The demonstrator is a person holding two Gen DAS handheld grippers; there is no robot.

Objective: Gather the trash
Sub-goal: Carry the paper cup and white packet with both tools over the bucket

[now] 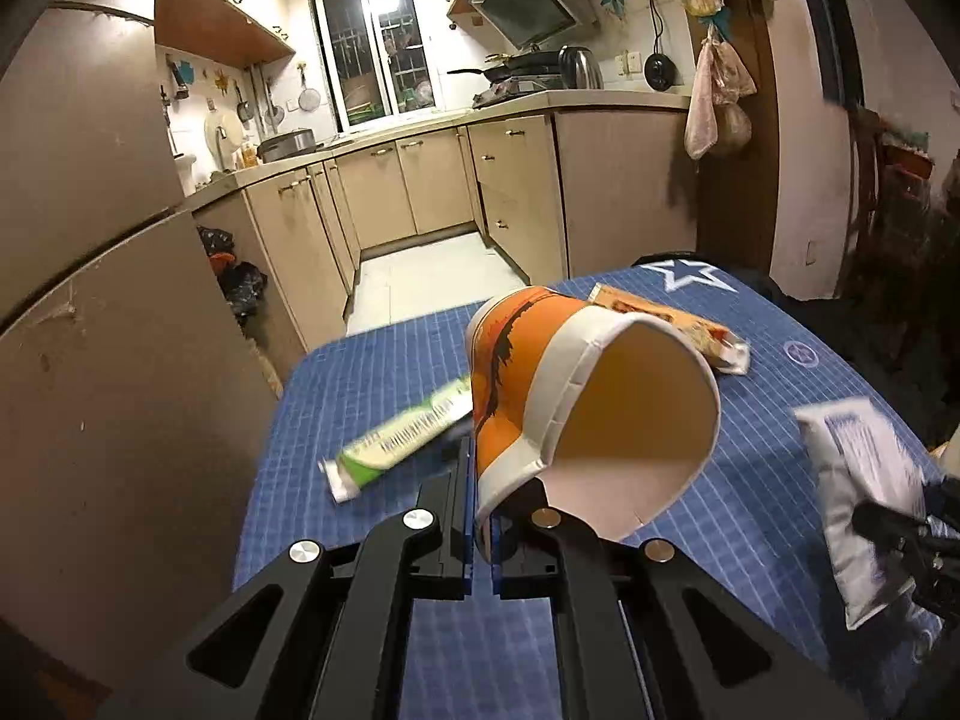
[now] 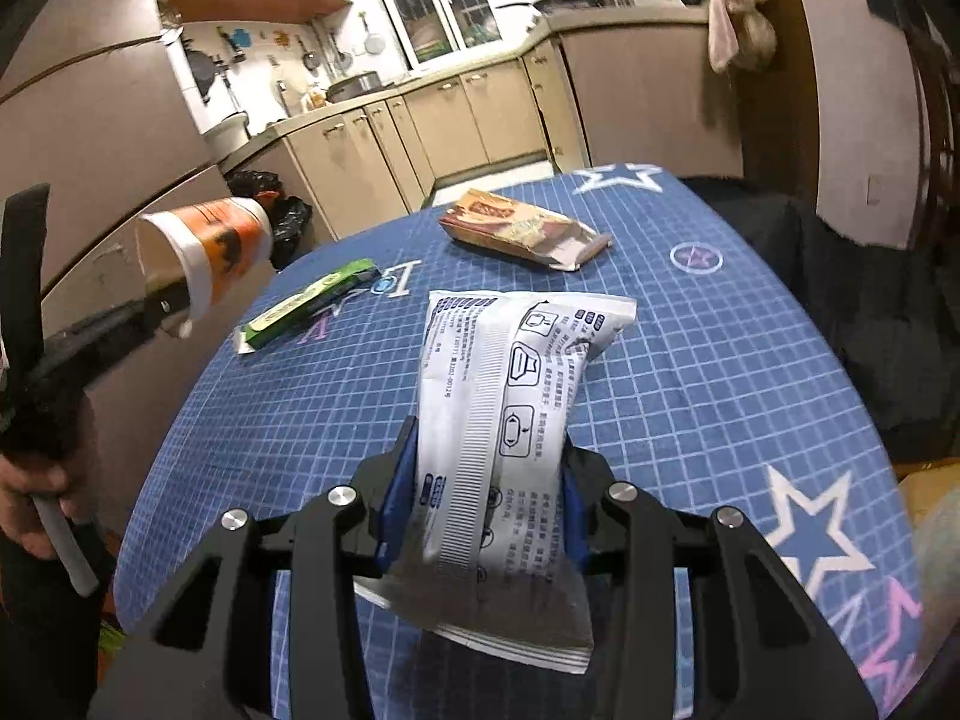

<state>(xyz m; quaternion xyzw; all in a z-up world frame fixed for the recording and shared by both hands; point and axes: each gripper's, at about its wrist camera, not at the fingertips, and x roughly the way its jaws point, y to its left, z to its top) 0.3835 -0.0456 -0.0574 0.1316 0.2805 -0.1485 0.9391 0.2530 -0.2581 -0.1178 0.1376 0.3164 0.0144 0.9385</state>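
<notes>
My left gripper [image 1: 483, 483] is shut on the rim of an orange and white paper cup [image 1: 540, 396], held tilted above the blue grid tablecloth [image 1: 372, 516]. The cup also shows in the right wrist view [image 2: 204, 252], at the left and above the table. My right gripper [image 2: 489, 468] is shut on a white printed plastic packet [image 2: 510, 408], which also shows in the left wrist view [image 1: 864, 498]. A green tube [image 2: 306, 306] and a brown torn snack box [image 2: 522, 228] lie on the table beyond.
The table stands in a kitchen with beige cabinets [image 1: 420, 192] behind. Black trash bags [image 2: 282, 210] sit on the floor at the far left of the table. A brown fridge-like panel [image 1: 90, 360] stands at the left, a dark chair [image 2: 840, 276] at the right.
</notes>
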